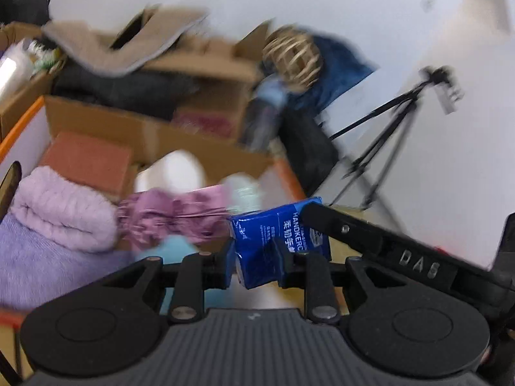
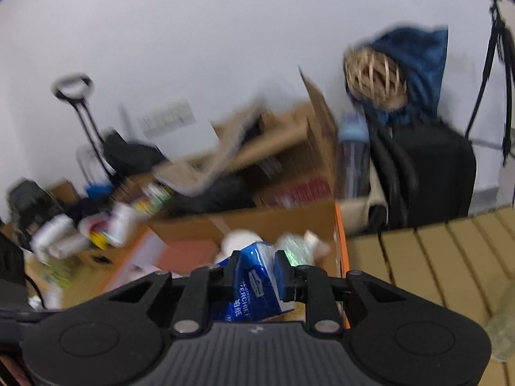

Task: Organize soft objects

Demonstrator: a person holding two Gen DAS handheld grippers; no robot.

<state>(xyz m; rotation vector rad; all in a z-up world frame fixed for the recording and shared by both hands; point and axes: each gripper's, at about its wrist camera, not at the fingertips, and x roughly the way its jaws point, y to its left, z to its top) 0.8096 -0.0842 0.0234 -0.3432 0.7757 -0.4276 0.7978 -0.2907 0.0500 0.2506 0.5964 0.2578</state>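
My left gripper [image 1: 256,257] is shut on a blue handkerchief tissue pack [image 1: 273,241], held above an orange-edged cardboard box [image 1: 289,177]. In the box lie a folded pink towel [image 1: 61,215], a lilac knit cloth [image 1: 29,257], a crumpled pink fabric [image 1: 173,215] and a white roll [image 1: 180,167]. My right gripper [image 2: 257,273] is shut on the same kind of blue tissue pack [image 2: 254,286], over the box's orange edge [image 2: 339,234]. The right gripper's black finger [image 1: 354,234] shows in the left wrist view touching the pack.
Open cardboard boxes [image 1: 206,74] with dark clothes and a beige mat [image 1: 128,38] stand behind. A wicker ball [image 2: 373,80] on blue cloth, a black bag [image 2: 428,173] and a tripod [image 1: 386,135] stand at the right. Slatted wooden surface [image 2: 434,257] lies right of the box.
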